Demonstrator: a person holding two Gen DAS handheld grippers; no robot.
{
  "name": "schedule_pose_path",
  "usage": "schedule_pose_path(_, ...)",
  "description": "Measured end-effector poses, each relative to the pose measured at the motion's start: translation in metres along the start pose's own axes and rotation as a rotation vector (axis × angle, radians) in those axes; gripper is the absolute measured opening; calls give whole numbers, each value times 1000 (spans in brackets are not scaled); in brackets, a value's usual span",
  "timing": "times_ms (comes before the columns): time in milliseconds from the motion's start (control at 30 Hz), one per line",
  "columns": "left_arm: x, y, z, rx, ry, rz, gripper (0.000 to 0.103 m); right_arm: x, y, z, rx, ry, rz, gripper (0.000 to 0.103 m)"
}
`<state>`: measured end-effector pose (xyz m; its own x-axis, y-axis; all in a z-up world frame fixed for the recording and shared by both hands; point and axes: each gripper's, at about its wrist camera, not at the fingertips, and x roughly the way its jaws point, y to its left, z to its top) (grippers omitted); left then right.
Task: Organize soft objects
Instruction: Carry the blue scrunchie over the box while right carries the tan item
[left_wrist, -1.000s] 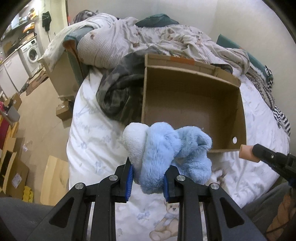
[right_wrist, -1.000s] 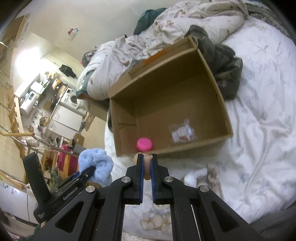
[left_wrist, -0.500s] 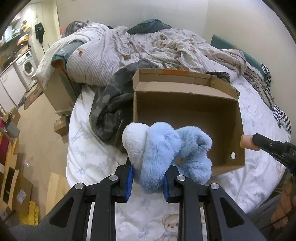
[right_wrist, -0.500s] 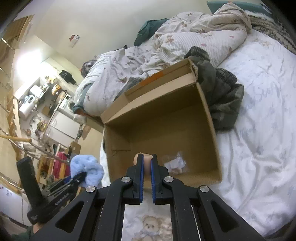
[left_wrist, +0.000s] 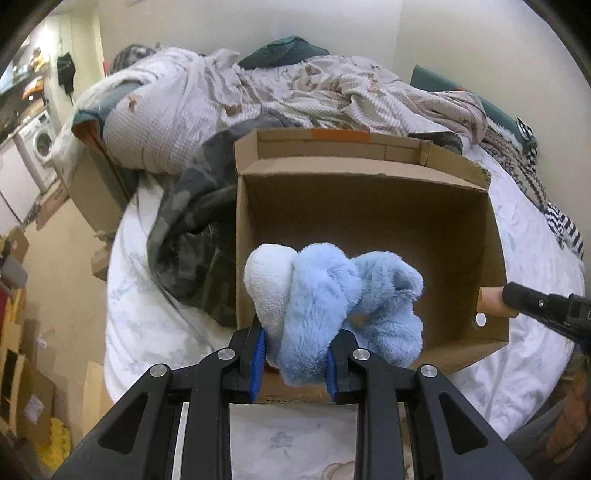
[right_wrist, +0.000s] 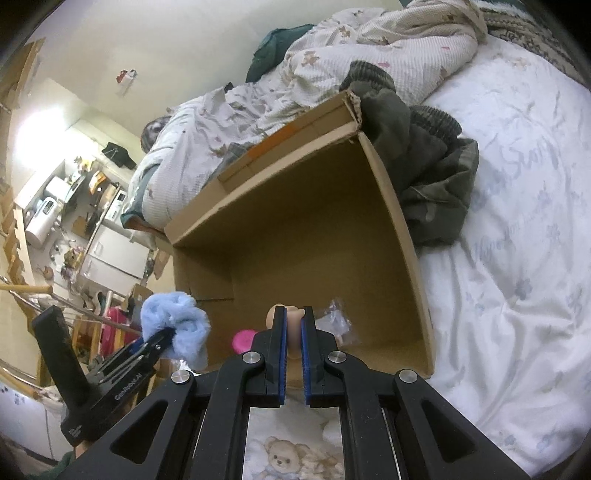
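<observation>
My left gripper is shut on a fluffy blue and white plush toy and holds it over the near edge of an open cardboard box. My right gripper is shut on a small tan soft toy over the box's near wall. In the left wrist view the tan toy shows at the box's right wall. The left gripper and its plush show at the left of the right wrist view. A pink object and a clear packet lie inside the box.
The box sits on a white bed sheet. A dark green garment lies against the box's side. A rumpled patterned duvet fills the bed behind. A teddy-bear print is on the sheet near me. Floor and cartons lie left.
Both grippers have moved forward toward the box with their toys held; the plush and the tan toy now sit over the box's near edge. The box looks larger.
</observation>
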<state>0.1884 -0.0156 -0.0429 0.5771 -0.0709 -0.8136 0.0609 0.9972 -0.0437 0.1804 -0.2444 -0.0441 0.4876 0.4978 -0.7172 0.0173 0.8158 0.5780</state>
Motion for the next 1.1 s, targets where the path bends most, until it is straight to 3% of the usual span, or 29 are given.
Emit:
schedule_pose_path(567, 28, -3, -2, -36, 105, -30, 25, 30, -1, 1, -11, 80, -36, 9)
schedule_pose_path(1100, 33, -9, -4, -30, 109, -43, 27, 39, 0, 0, -23, 113, -54, 9)
